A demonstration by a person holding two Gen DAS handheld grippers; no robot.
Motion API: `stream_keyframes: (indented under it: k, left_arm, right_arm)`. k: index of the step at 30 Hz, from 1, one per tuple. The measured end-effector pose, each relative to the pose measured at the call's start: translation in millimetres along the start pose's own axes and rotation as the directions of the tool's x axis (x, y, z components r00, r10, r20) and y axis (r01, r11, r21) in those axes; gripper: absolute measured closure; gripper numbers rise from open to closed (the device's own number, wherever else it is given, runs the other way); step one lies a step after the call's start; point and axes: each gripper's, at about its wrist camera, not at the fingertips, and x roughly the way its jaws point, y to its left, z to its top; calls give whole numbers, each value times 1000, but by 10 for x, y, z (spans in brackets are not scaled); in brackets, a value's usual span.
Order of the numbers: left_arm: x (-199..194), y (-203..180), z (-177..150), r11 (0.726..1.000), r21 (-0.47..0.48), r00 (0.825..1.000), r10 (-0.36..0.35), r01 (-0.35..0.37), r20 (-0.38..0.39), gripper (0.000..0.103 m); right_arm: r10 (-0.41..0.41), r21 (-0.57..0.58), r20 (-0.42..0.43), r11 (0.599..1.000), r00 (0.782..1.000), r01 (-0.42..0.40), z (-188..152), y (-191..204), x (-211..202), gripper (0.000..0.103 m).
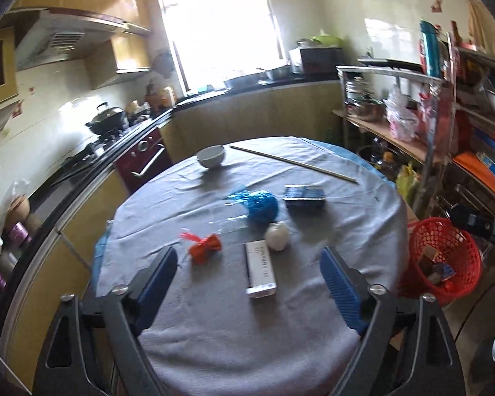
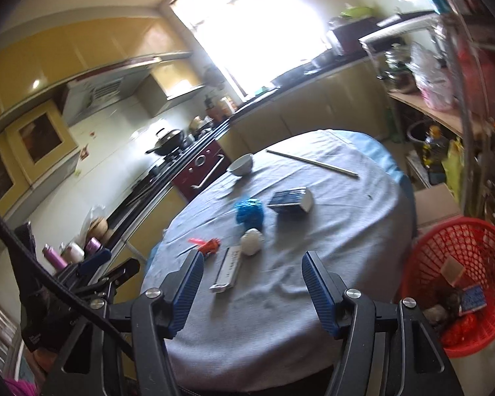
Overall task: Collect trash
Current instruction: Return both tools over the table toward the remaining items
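Hand-held gripper [image 1: 249,272] apparently empty, above table [image 1: 313,346]

Blown-out daylight from the window [image 1: 214,26], motion-blurred, fisheye-bent edges.

We see the left hand-held gripper [image 1: 249,283] as two dark grey, triangular arms with cut-out windows, each bearing a blue ribbed pad on its inner face; a round silver screw sits at the base of each finger [image 1: 341,288] and another further out on each arm. The right hand-held gripper [image 2: 252,288] has the same build: black frame, blue ridged pads, bright screw heads behind them. In the right wrist view, beside the right hand-held gripper on its left, a black glove [image 2: 46,316] with small white lettering covers the person's hand, and a black cable [image 2: 33,264] crosses in front of it.
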Motion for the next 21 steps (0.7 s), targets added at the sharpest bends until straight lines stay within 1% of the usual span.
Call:
stream_keyframes:
  k: [5, 12, 17, 21]
  left_arm:
    - [13, 211, -14, 999, -45, 1000, 18, -18, 6, 11]
    - [104, 480, -48, 996, -74, 999, 41, -40, 9, 11]
    - [205, 745, -40, 994, -101, 999, 42, -41, 17, 11]
    - [322, 1066, -72, 991, -105, 997, 78, -77, 3, 11]
  right_arm:
    - [3, -63, -8, 998, 1000, -4, -5, 234, 69, 37]
    - [-13, -97, -22, 995, 1000, 11, -19, 409, 171, 37]
    - [-57, -133, -19, 990, 998, 54, 2, 582, 189, 37]
    - [-86, -159, -5, 984, 996, 84, 61, 792, 169, 37]
